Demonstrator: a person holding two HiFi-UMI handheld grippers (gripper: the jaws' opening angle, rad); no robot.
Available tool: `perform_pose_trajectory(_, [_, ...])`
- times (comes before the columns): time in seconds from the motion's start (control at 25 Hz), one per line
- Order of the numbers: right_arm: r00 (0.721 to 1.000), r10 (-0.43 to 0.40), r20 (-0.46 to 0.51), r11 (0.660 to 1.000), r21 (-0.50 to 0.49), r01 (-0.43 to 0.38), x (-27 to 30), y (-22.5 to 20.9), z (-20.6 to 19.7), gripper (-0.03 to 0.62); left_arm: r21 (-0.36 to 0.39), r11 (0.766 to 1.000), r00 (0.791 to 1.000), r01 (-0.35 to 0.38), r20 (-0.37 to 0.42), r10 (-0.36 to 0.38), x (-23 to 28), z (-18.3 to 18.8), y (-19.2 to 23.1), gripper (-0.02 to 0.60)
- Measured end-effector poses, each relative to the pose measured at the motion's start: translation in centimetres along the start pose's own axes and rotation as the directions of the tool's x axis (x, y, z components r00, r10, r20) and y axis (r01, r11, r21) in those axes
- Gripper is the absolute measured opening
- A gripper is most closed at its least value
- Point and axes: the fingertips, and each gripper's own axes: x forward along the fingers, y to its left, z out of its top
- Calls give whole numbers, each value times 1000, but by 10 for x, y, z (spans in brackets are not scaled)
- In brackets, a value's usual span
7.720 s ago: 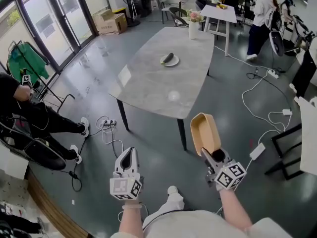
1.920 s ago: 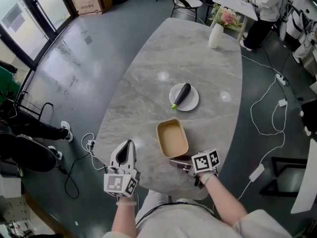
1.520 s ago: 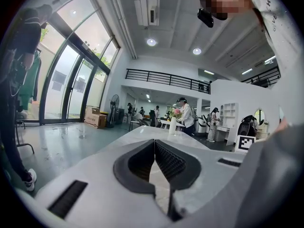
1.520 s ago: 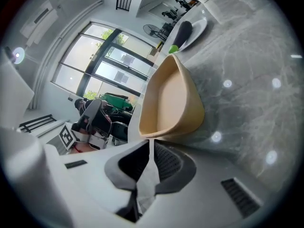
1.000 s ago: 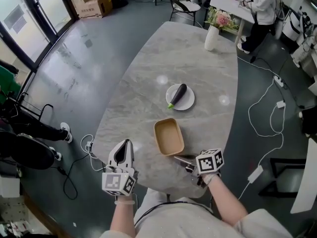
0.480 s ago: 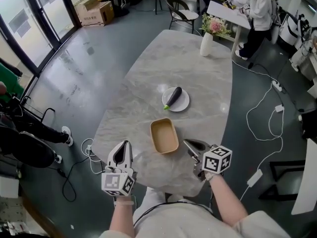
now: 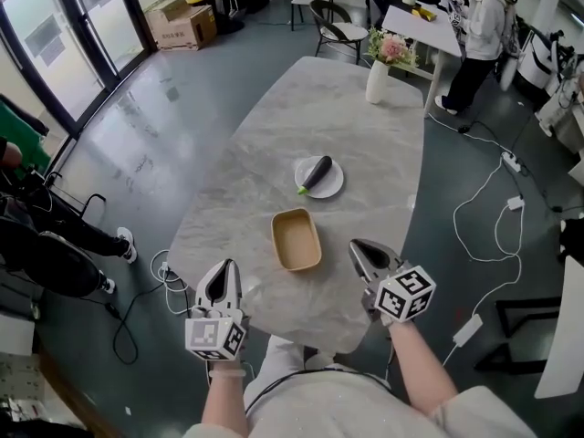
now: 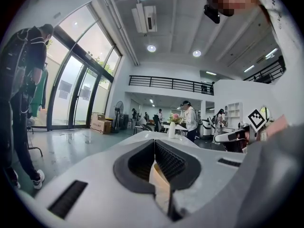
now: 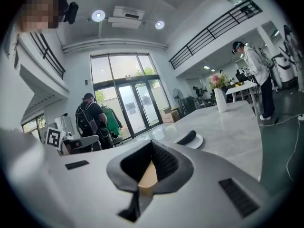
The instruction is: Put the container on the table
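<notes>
Right gripper (image 7: pixel 356 245) now clear of container (image 7: pixel 297 239), long axis toward plate (image 7: pixel 334 187).

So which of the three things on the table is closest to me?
The tan container, empty, near your end of the table. The plate with the eggplant lies beyond it, the flower vase at the far end.

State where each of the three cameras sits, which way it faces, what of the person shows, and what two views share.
Head view: on the person's head, looking steeply down at table and container; both forearms, left tongs, right tongs show.
Left gripper view: on the left tongs, looking level along the table to the vase; shut tongs fill the foreground.
Right gripper view: on the right tongs, facing the glass doors; shut tongs in foreground.
Shared: both gripper views show the vase.
</notes>
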Motion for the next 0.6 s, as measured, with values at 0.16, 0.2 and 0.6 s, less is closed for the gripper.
perform_pose_trajectory(0.16, [997,-19,75,998,-52,23,-10,0,15,6,14,1000,1000,0,13,-1,-5,5,-5,5])
perform_pose_trajectory(0.2, [996,-22,90,998,-62,27,-13,0,18,6,15,1000,1000,-1,17,1,-7,7,-6,5])
perform_pose_trajectory(0.6, [987,-17,159,987,-153,42,-30,15,31,6,18,1000,998,-14,54,13,-24,13,-9,5])
